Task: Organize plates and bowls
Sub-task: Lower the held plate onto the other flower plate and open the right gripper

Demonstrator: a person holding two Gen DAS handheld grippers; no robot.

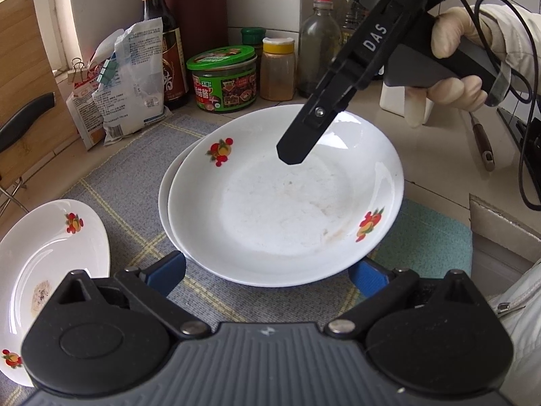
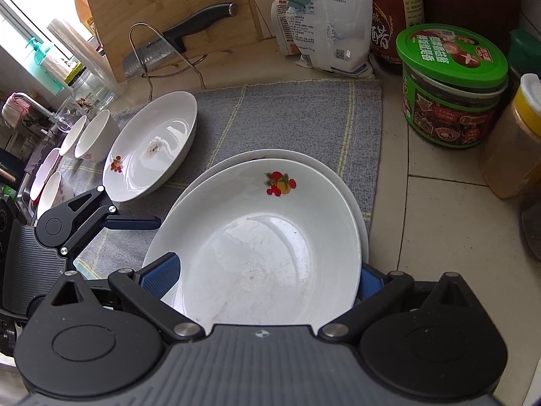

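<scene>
Two white fruit-print plates are stacked on the grey mat; the top plate (image 1: pixel 284 199) sits slightly offset on the lower plate (image 1: pixel 165 199). My left gripper (image 1: pixel 267 272) is open, its blue pads on either side of the stack's near rim. My right gripper (image 1: pixel 292 155) hovers above the top plate's far side; in the right wrist view (image 2: pixel 267 277) its jaws stand wide open around the top plate (image 2: pixel 263 237). A third, stained plate (image 1: pixel 50 253) lies to the left, also showing in the right wrist view (image 2: pixel 152 145). Several white bowls (image 2: pixel 94 135) stand beyond it.
Jars and bottles line the back: a green-lidded jar (image 1: pixel 223 77), a yellow-capped spice jar (image 1: pixel 277 67), a dark sauce bottle (image 1: pixel 162 34), clipped bags (image 1: pixel 128 81). A cutting board with a knife (image 2: pixel 169 27) leans at the left. A sink (image 2: pixel 20 182) lies beyond the bowls.
</scene>
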